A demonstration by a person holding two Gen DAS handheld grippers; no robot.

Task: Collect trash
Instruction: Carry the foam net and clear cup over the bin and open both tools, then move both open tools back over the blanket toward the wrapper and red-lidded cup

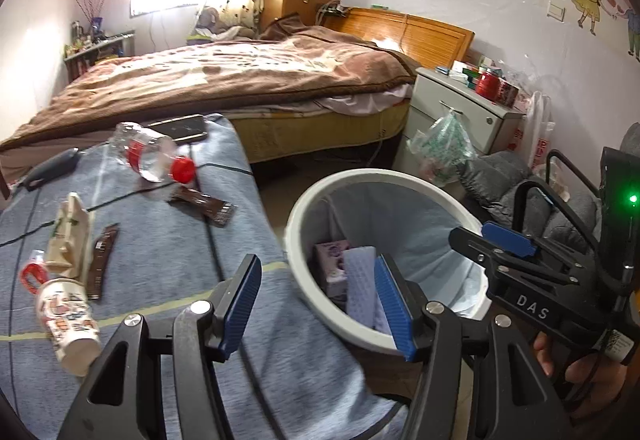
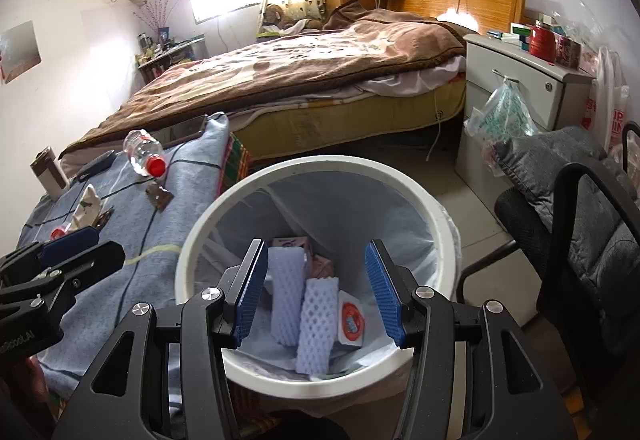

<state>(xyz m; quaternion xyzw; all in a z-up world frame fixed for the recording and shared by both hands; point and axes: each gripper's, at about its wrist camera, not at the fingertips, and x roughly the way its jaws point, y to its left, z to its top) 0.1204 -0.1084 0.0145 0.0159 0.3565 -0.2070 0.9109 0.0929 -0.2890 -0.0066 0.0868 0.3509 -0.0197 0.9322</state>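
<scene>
Though half-hidden, perhaps foam sleeves (image 2: 316,324).

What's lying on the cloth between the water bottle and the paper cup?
In the left wrist view, a crushed beige carton and a brown wrapper lie between the bottle and the cup.

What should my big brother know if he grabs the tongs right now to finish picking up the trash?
Left tongs: open, empty, at the table edge beside the bin.
Right tongs: open, empty, over the white trash bin.
Done: two foam fruit nets, small cartons and a sealed cup are in the bin.
Left on the blue cloth: plastic bottle, brown wrapper, flattened carton, dark sachet, paper cup, red-and-white piece.
</scene>
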